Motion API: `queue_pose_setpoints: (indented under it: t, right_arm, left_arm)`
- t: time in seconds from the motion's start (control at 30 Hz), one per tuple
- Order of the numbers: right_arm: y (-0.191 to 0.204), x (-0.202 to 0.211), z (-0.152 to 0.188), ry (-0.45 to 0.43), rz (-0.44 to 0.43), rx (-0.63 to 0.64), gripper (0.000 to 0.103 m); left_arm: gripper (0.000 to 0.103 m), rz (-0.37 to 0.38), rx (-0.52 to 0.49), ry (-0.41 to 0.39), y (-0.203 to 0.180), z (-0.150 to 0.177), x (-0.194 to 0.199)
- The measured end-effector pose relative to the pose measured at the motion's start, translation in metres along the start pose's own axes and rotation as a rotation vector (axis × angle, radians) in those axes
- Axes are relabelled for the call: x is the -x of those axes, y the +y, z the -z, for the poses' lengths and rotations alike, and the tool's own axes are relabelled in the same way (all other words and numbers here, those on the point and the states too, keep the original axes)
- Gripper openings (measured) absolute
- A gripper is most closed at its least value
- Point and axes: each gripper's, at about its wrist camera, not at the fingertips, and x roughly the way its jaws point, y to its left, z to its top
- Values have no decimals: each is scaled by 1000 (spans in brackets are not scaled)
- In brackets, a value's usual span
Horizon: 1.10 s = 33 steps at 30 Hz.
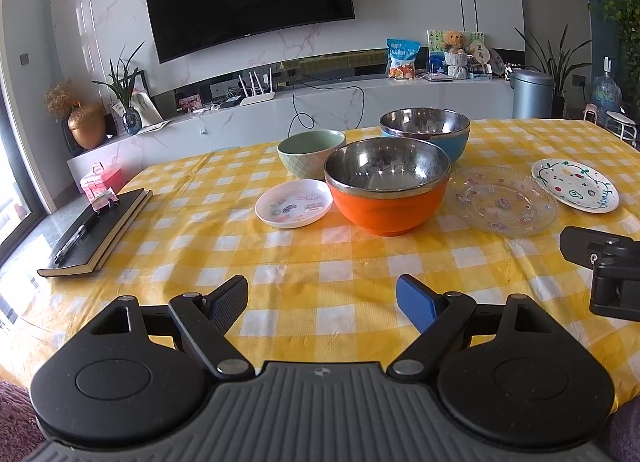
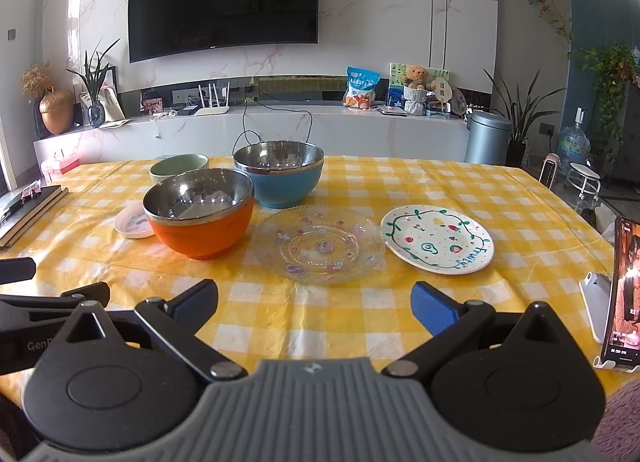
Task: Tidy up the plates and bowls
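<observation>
Plates and bowls lie ahead of both grippers, none touched. Left gripper [image 1: 322, 302] is released, jaws wide, low in the frame; the orange bowl [image 1: 387, 197] sits mid-frame beyond it. Right gripper [image 2: 314, 304] is likewise released, with the glass plate [image 2: 319, 244] just past its fingertips, the painted plate [image 2: 437, 239] to its right. Steel-lined bowls look stiff, light and slippery: pinch the rim. Glass seems fragile and flat on the counter [image 2: 400, 302], so its edge needs lifting first.
</observation>
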Motion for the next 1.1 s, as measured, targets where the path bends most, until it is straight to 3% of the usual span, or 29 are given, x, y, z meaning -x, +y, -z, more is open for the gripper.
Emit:
queue_pose_setpoints:
  t: [1.1]
  right_arm:
    - [2, -2, 1, -3, -4, 4, 100]
  left_arm:
    - [98, 8, -1, 23, -2, 1, -5]
